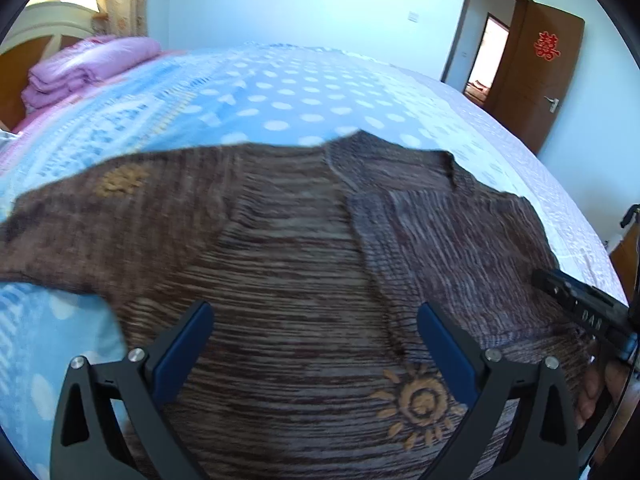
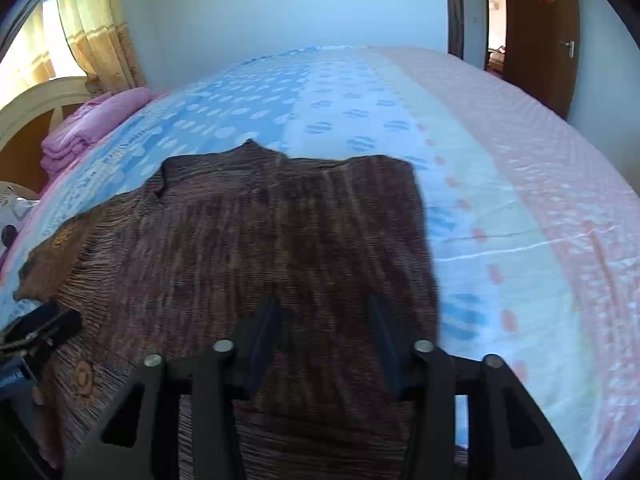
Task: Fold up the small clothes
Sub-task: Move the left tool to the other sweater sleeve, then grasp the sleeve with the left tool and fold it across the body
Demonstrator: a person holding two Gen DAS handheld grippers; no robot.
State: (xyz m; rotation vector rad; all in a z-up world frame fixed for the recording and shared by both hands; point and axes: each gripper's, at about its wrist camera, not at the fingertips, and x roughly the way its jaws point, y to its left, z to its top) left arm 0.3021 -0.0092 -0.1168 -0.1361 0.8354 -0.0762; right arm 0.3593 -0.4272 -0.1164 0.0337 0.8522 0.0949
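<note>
Both grippers hang over a brown striped garment (image 1: 280, 240) spread flat on the bed (image 1: 280, 92). From the left wrist view, the left gripper (image 1: 316, 344) stands with its jaws wide apart and nothing pinched between them; the cloth lies below and ahead of the blue pads, and an orange sun motif (image 1: 420, 400) sits just inside the right-hand finger. A second sun motif shows on the far sleeve at the left. At the right edge of that view the right gripper (image 1: 576, 308) reaches in over the garment's side, where one layer of cloth is folded across the body, and a hand (image 1: 596, 392) grips its handle.

From the right wrist view, the right gripper's jaws are partly apart, narrower than the left pair, with cloth visible beneath the gap but not clamped by the pads. The garment fills the space ahead of the fingers, its neckline toward the far side, its straight right edge just beside the right-hand finger. A folded pink blanket (image 2: 92, 128) lies well apart, near the headboard.
</note>
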